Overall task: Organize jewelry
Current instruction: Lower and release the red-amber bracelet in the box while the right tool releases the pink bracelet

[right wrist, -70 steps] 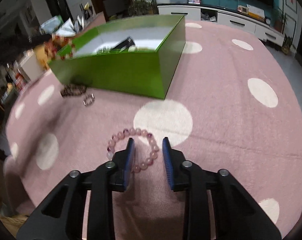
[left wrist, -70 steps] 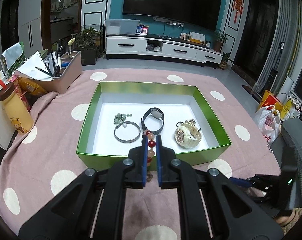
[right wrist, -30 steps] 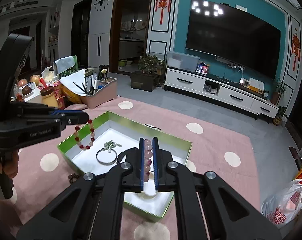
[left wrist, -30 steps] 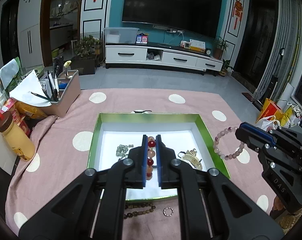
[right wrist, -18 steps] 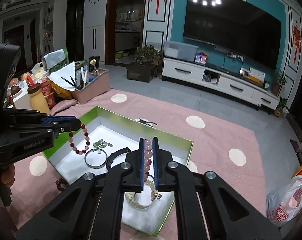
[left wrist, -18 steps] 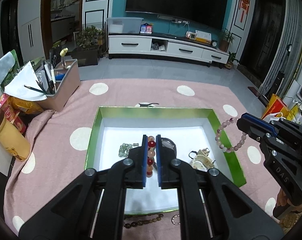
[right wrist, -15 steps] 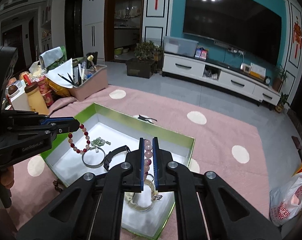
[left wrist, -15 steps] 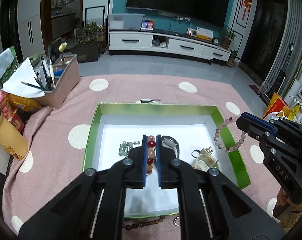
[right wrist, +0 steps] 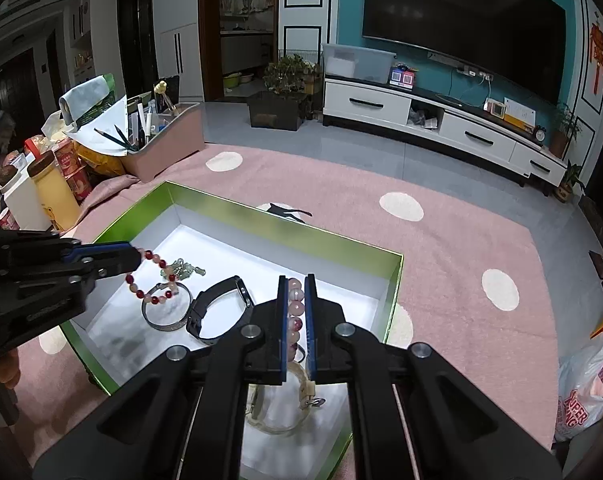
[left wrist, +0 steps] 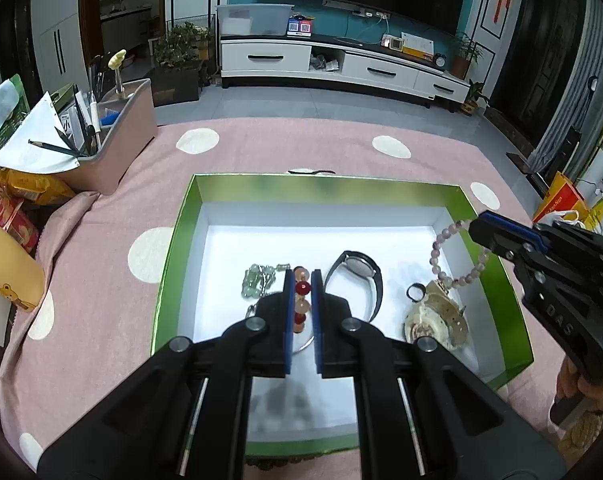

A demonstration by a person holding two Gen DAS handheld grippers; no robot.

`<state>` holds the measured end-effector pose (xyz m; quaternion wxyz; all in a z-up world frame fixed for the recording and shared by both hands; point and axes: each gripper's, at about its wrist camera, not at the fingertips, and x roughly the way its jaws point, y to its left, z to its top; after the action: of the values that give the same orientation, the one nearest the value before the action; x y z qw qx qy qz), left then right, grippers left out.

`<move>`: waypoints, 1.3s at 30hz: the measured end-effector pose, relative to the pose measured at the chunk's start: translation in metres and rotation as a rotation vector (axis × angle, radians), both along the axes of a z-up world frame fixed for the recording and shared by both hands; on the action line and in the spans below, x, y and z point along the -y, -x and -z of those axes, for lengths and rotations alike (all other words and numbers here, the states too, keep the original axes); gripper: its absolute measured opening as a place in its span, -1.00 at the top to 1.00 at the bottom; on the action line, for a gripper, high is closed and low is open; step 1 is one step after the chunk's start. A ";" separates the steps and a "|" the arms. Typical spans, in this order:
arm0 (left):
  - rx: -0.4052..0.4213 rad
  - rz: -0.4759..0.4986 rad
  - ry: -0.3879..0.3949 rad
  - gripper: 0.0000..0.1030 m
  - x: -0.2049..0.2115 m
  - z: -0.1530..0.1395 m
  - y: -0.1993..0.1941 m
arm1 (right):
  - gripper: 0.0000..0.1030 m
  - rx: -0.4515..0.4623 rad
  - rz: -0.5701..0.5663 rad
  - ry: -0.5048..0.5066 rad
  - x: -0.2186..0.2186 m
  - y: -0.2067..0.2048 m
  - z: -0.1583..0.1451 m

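A green box [left wrist: 169,264] with a white floor sits on the pink dotted cloth. My left gripper [left wrist: 302,280] is shut on a red and pale bead bracelet [left wrist: 301,300] above the box's left half; it also shows in the right wrist view [right wrist: 151,280]. My right gripper [right wrist: 293,286] is shut on a pale purple bead bracelet [right wrist: 295,312] over the box's right side; it hangs in the left wrist view [left wrist: 457,256]. In the box lie a green bead piece [left wrist: 257,280], a metal bangle [right wrist: 167,314], a black watch [left wrist: 357,276] and a cream watch [left wrist: 437,320].
A dark bead bracelet [left wrist: 281,460] lies on the cloth in front of the box. A pink organizer with pens [left wrist: 113,148] and snack packs and a yellow bottle [left wrist: 9,264] stand at the left. A plastic bag [right wrist: 589,388] hangs at the right.
Both grippers have come lower and closer over the box, each still holding its bracelet. The box looks larger in both views.
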<state>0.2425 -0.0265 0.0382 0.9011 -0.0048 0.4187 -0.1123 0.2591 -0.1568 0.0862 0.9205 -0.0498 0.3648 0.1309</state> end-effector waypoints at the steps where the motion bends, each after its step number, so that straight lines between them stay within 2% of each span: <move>1: 0.001 0.007 -0.006 0.86 0.000 -0.001 0.003 | 0.86 -0.003 0.000 -0.002 0.000 -0.001 0.001; 9: -0.052 0.032 -0.005 0.86 0.000 0.012 0.012 | 0.86 -0.053 0.036 0.009 0.003 -0.012 0.012; 10: -0.058 0.029 -0.011 0.86 0.000 0.014 0.012 | 0.81 -0.062 0.052 0.011 0.004 -0.014 0.014; 11: -0.064 0.022 -0.018 0.83 -0.001 0.016 0.012 | 0.65 -0.068 0.063 0.010 0.007 -0.016 0.015; 13: -0.070 0.011 -0.016 0.55 -0.005 0.017 0.013 | 0.51 -0.069 0.082 -0.003 0.013 -0.017 0.015; 15: -0.063 0.001 -0.018 0.37 -0.008 0.015 0.015 | 0.49 -0.062 0.088 -0.012 0.016 -0.015 0.013; 17: -0.054 -0.008 -0.017 0.32 -0.010 0.012 0.017 | 0.49 -0.055 0.089 -0.023 0.019 -0.011 0.010; 19: -0.042 -0.020 -0.010 0.11 -0.013 0.007 0.020 | 0.49 -0.048 0.089 -0.024 0.021 -0.007 0.006; 31: 0.004 -0.045 0.019 0.02 -0.022 -0.016 0.047 | 0.48 0.011 0.083 -0.030 0.029 0.040 -0.021; 34: 0.016 -0.060 0.018 -0.02 -0.027 -0.021 0.057 | 0.39 0.029 0.084 -0.033 0.031 0.055 -0.027; 39: 0.028 -0.079 0.022 -0.04 -0.037 -0.025 0.075 | 0.38 0.052 0.069 -0.035 0.028 0.078 -0.035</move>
<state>0.1679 0.0100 0.0633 0.9105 -0.0297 0.4043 -0.0815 0.1810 -0.1849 0.1208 0.9344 -0.0244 0.3400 0.1039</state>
